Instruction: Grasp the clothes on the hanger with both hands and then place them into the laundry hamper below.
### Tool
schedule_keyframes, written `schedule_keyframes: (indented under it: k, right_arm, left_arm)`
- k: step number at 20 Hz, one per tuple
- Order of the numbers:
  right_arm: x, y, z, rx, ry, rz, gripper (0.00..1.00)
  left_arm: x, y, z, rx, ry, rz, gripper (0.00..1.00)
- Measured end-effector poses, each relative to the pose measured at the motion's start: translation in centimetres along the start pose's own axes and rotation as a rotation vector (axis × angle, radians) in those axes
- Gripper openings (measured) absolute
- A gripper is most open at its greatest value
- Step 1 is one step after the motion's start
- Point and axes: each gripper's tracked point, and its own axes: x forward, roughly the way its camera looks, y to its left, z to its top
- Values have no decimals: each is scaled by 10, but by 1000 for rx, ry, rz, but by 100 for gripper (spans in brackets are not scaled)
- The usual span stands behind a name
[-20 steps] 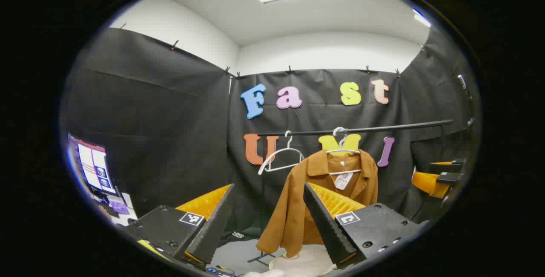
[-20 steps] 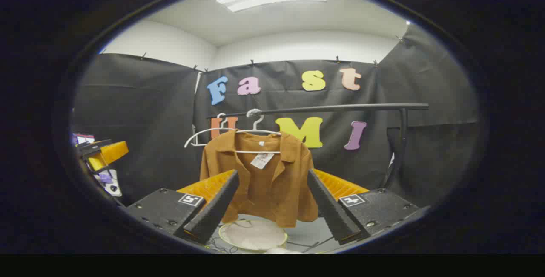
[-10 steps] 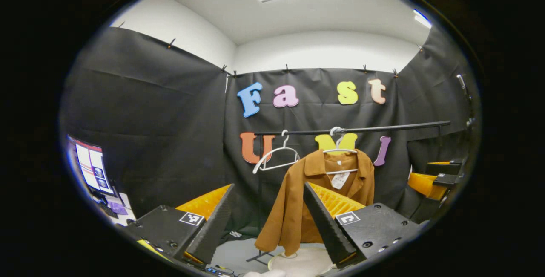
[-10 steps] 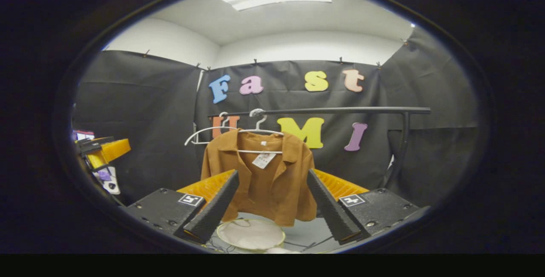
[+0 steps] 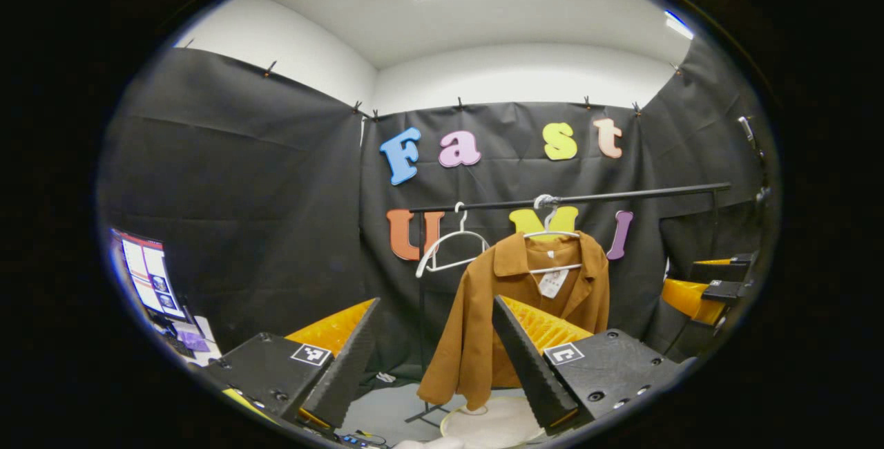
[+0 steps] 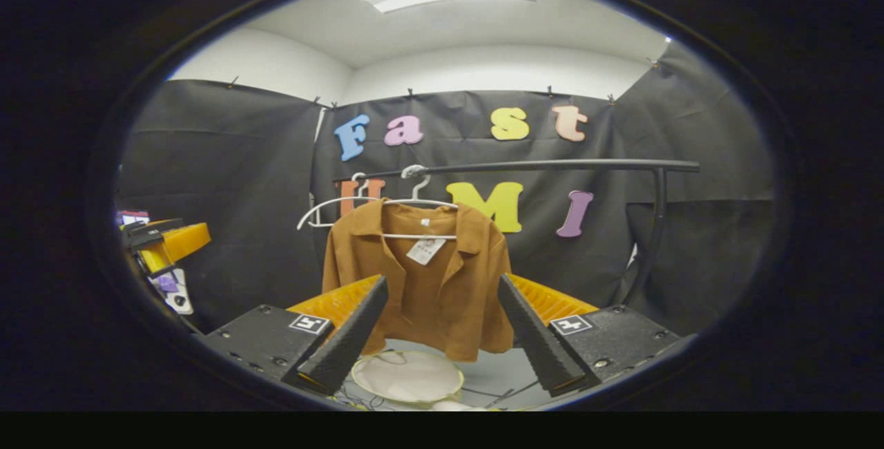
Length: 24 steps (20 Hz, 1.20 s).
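A brown collared shirt (image 5: 476, 318) (image 6: 442, 283) with a white tag hangs on a white hanger (image 6: 407, 204) from a black rail (image 5: 621, 195) (image 6: 539, 167). Below it sits a round white laundry hamper (image 5: 494, 425) (image 6: 407, 376) on the floor. My left gripper (image 5: 431, 359) is open, well short of the shirt, with its fingers framing the shirt's left side. My right gripper (image 6: 442, 335) is open too, its fingers apart in front of the shirt's lower half, not touching it. The right gripper (image 5: 704, 290) also shows at the right edge of the left gripper view, the left gripper (image 6: 162, 245) at the left edge of the right gripper view.
A second, bare white hanger (image 5: 449, 249) (image 6: 324, 211) hangs on the rail to the shirt's left. The rail's upright post (image 6: 652, 235) stands at the right. A lit monitor (image 5: 145, 276) and desk clutter sit at the far left. Grey floor lies around the hamper.
Both views have tilted or risen a little, so the shirt, rail and hamper sit slightly higher in frame. Both grippers stay open and hold nothing.
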Motion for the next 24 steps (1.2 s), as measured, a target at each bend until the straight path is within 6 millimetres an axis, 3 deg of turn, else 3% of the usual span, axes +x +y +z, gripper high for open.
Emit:
schedule_keyframes:
  k: [7, 8, 10, 16, 17, 19, 20, 21, 22, 24]
  right_arm:
    - [39, -15, -35, 4, 54, 17, 100]
    - [48, -17, -38, 2, 60, 22, 100]
    - [68, -24, -45, 0, 78, 26, 100]
    - [143, -40, -41, -7, 65, 52, 100]
    - [156, -43, -38, -7, 60, 56, 100]
    - [183, -47, -34, -12, 45, 66, 100]
    - [196, -49, -32, -20, 41, 73, 100]
    - [210, -50, -30, -27, 38, 79, 100]
    - [222, -51, -27, -30, 34, 84, 98]
    - [245, -47, -24, -27, 41, 107, 100]
  left_arm:
    - [28, -30, -21, 17, 2, -12, 100]
    - [34, -38, -25, 14, 1, -19, 96]
    - [48, -59, -30, -7, 8, -45, 100]
    - [112, -117, -40, -30, -7, -114, 97]
    - [126, -129, -44, -28, -5, -131, 100]
    - [150, -148, -53, -29, 1, -159, 92]
    - [161, -156, -55, -31, 2, -171, 100]
    - [173, -164, -58, -35, -1, -180, 92]
    - [184, -170, -59, -36, -3, -187, 100]
    - [207, -173, -62, -28, -6, -166, 100]
